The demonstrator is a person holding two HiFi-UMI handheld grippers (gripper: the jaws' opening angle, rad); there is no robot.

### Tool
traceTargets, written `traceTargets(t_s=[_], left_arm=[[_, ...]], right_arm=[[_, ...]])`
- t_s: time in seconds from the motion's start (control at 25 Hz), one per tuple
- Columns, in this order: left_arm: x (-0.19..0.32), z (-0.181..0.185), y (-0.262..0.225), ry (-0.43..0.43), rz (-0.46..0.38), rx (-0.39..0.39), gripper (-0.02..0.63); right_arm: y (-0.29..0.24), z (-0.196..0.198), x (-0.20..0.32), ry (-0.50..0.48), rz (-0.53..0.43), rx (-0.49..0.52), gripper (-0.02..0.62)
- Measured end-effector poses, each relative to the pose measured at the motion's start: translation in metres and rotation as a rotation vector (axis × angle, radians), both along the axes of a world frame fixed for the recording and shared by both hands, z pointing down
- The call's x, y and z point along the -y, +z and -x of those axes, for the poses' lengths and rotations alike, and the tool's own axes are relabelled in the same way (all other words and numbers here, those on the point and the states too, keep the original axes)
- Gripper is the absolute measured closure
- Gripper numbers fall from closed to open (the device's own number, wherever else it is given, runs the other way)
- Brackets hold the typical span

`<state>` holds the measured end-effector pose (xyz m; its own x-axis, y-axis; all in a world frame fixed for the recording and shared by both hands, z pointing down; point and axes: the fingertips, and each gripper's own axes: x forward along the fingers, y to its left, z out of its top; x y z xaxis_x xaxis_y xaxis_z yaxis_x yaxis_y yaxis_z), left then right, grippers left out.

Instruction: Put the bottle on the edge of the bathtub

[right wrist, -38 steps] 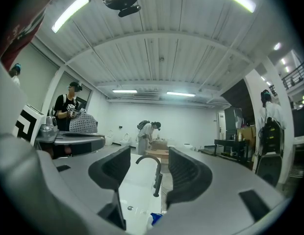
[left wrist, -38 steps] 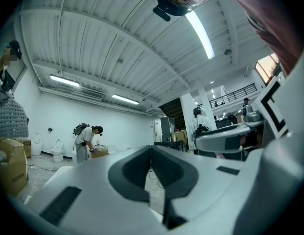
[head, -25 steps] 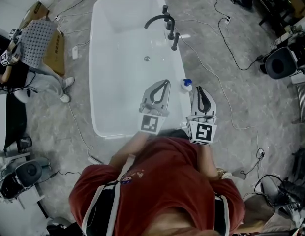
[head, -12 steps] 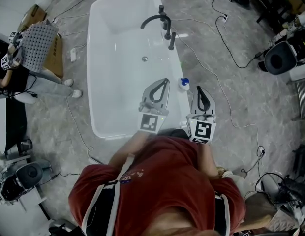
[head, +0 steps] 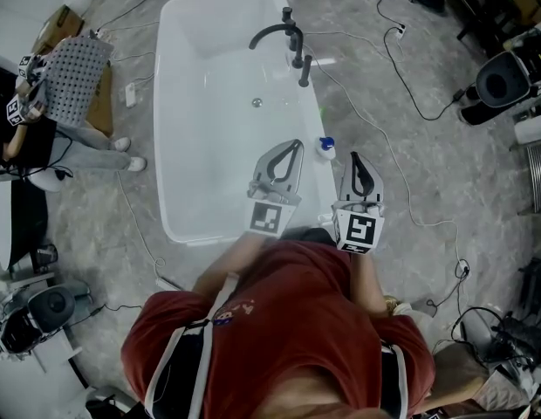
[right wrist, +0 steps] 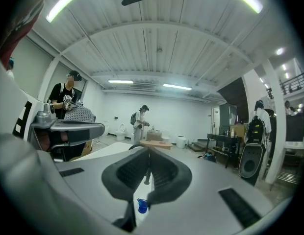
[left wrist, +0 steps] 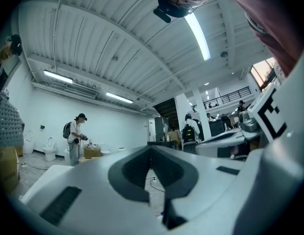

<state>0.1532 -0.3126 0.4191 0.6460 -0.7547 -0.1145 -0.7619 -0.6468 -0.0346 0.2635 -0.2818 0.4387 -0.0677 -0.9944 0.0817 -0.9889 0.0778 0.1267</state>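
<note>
A small white bottle with a blue cap (head: 325,147) stands upright on the right rim of the white bathtub (head: 163,147). My right gripper (head: 355,155) is just right of the bottle and apart from it, its jaws shut with nothing between them. My left gripper (head: 295,144) hovers over the tub's near right part, left of the bottle, also shut and empty. In the right gripper view the blue cap (right wrist: 141,205) shows low between the shut jaws (right wrist: 148,151). The left gripper view shows its jaws (left wrist: 151,148) meeting, with nothing held.
A dark faucet (head: 288,31) rises from the tub's far right rim, and a drain (head: 259,103) sits in the basin. Cables (head: 401,77) trail over the grey floor to the right. Round machines (head: 502,84) stand at far right. A person with a perforated board (head: 70,68) stands at left.
The bottle stays on the rim and both grippers keep their places. The person at left has shifted a little, and the view has drifted slightly.
</note>
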Motion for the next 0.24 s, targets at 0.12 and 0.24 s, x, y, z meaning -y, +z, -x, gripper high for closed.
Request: traceTargets(t_s=[0.12,0.24], left_arm=[[-0.0008,-0.0010,0.0001,-0.005,0.000,0.001,0.591],[-0.0027,-0.0032,-0.0016,-0.012,0.002,-0.010,0.591]], right_arm=[[-0.0006,-0.0017,-0.0005,-0.002,0.000,-0.001,0.581],[-0.0013,-0.0055,-0.0027,0.003,-0.003,-0.006,0.581]])
